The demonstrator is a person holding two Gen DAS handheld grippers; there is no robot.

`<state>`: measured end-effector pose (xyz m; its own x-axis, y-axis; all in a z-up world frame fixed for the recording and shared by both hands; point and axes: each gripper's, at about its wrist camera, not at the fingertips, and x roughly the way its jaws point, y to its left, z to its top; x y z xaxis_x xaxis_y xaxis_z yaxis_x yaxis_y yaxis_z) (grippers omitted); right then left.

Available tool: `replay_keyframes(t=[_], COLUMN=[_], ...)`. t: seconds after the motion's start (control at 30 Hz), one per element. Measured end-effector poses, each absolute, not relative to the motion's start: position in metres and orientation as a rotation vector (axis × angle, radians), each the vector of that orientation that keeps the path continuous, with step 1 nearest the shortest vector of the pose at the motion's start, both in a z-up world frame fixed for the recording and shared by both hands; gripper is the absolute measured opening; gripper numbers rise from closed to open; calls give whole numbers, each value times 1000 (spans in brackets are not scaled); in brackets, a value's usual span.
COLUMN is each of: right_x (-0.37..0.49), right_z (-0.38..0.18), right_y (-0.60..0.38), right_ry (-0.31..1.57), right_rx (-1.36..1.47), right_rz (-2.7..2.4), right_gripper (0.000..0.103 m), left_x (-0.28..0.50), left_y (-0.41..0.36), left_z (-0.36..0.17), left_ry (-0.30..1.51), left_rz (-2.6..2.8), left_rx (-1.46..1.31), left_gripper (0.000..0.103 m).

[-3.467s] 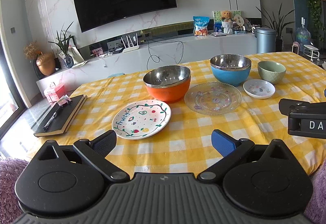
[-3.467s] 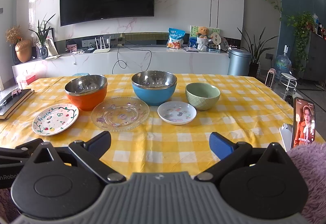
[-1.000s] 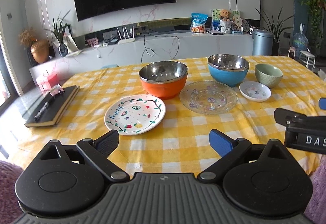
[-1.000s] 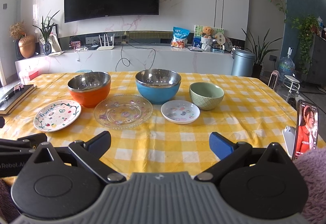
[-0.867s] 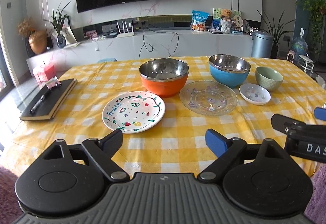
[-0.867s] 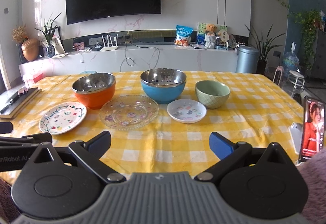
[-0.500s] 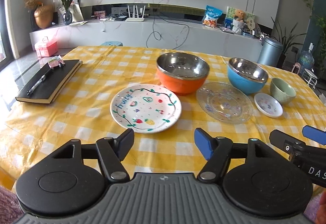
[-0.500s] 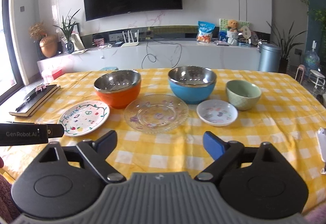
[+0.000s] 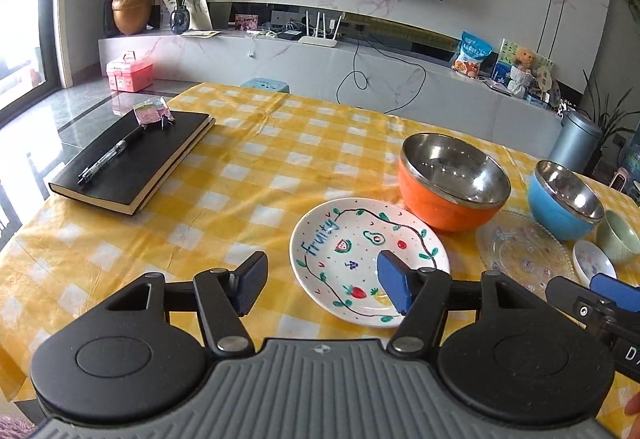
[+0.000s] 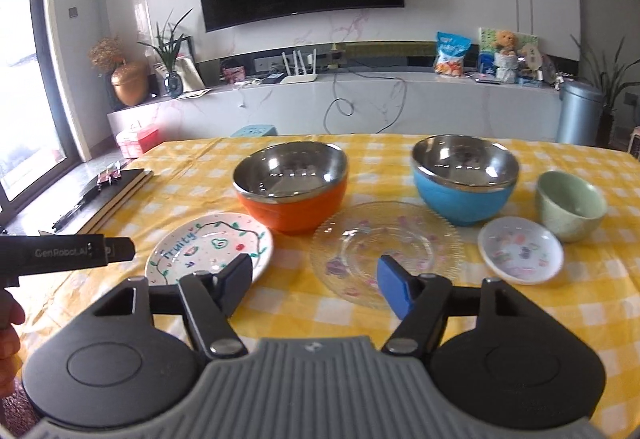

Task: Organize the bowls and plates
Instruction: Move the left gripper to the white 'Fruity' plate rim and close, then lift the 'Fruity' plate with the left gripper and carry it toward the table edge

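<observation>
A white "Fruity" plate (image 9: 360, 255) (image 10: 208, 247), an orange steel-lined bowl (image 9: 452, 183) (image 10: 290, 187), a clear glass plate (image 9: 524, 251) (image 10: 386, 247), a blue bowl (image 9: 564, 203) (image 10: 464, 179), a small saucer (image 10: 520, 251) and a green bowl (image 10: 570, 205) sit in a row on the yellow checked table. My left gripper (image 9: 323, 287) hovers at the Fruity plate's near-left edge. Its jaws are closing and grip nothing. My right gripper (image 10: 315, 285) hangs before the glass plate, jaws closing on nothing.
A black notebook (image 9: 132, 163) with a pen lies at the table's left end. A person's hand (image 10: 10, 319) shows at the left edge of the right wrist view. A long TV console runs along the wall behind the table.
Both grippers have moved forward and leftward over the table, so the dishes look nearer. Both pairs of jaws have narrowed. No dish has moved.
</observation>
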<state>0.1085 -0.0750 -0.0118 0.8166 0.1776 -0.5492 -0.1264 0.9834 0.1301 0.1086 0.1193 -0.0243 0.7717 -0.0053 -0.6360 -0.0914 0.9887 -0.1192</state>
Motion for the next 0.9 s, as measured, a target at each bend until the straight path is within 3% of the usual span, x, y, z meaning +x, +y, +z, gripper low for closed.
replay_keyframes(t=[0.1,0.27,0.43,0.9], right_x=[125,157,183,211], right_z=[-22,-41,-58,-81], right_y=[-68,-57,-46,-44], right_ry=[612,680,720,781], right_rx=[105,175,223,322], right_rz=[185,218,235,247], right_gripper=[62,40,27,17], left_x=[118,138,159,173], left_y=[126,136,142,154], left_z=[-32,-46,-61,-79], left_ry=[691,705,722,733], left_rz=[30,0,10,-18], left_rx=[-163,-192,-185,-267], left_gripper=[74,59,38,28])
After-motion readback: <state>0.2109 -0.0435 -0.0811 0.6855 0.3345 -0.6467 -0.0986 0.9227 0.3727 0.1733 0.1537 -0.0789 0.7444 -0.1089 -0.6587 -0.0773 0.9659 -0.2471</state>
